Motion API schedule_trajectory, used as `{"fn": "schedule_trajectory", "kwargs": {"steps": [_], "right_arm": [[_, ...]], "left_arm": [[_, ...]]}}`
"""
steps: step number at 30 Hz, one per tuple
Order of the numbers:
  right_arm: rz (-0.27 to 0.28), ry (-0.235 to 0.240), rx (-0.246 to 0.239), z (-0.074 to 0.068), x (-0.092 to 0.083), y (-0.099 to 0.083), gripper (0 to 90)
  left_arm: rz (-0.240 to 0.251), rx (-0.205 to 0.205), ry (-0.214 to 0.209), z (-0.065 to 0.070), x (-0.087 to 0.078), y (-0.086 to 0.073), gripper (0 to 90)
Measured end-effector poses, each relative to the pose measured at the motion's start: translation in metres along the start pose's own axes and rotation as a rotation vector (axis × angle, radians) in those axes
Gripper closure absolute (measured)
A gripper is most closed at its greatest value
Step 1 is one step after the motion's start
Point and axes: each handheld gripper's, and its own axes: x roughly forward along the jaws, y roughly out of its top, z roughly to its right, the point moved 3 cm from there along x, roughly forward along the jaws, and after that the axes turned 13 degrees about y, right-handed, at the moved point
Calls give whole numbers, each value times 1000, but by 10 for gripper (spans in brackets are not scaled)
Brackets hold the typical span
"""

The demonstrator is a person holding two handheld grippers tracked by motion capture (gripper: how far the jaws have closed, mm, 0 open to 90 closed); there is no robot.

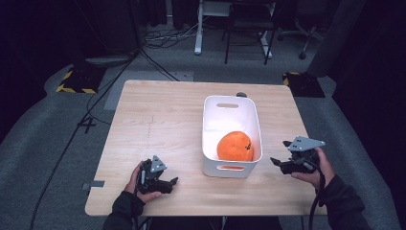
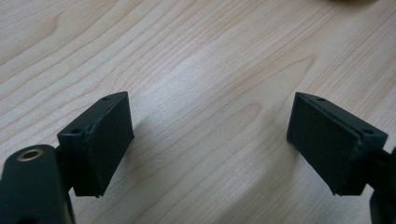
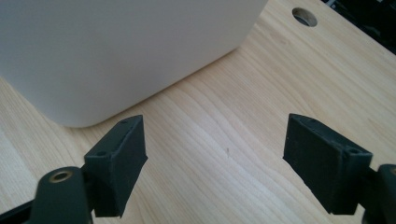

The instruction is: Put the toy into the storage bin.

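Note:
An orange [image 1: 235, 146] lies in the near end of a white plastic bin [image 1: 210, 125] on the wooden table [image 1: 158, 120]. My left gripper [image 1: 174, 182] rests near the table's front edge, left of the bin, open with only bare wood between its pads [image 2: 100, 142]. To the right of the bin a hand holds my right gripper [image 1: 277, 163] just above the table, pointing at the bin's side. It is open and empty too. In the right gripper view the bin's white wall [image 3: 121, 51] rises close ahead of the gripper [image 3: 215, 158].
A cable hole [image 3: 304, 16] is cut in the tabletop beyond the bin. Past the table's far edge are grey floor, cables, chair legs and yellow-black striped blocks [image 1: 76, 81].

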Motion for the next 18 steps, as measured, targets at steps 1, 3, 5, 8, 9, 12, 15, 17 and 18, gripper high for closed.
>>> {"fn": "schedule_trajectory", "kwargs": {"steps": [1,3,5,8,9,12,15,17,18], "right_arm": [[-4,1,2,0,0,-2,212],[-10,-4,9,1,1,-6,210],[-20,-6,13,2,2,-13,208],[-26,-6,24,3,2,-18,207],[-24,-8,32,3,2,-20,205],[-26,-6,42,4,2,-27,204],[-31,-7,55,5,2,-34,202],[-37,-5,65,6,3,-41,201],[-29,-7,77,6,3,-42,201]], "left_arm": [[0,-1,-1,0,0,0,146],[1,-2,0,0,0,0,146],[0,-1,-1,0,0,0,146],[0,0,0,0,0,0,146],[0,0,0,0,0,0,146],[0,0,0,0,0,0,146],[0,0,0,0,0,0,146],[0,-1,0,0,0,0,146],[0,0,0,0,0,0,146]]}}
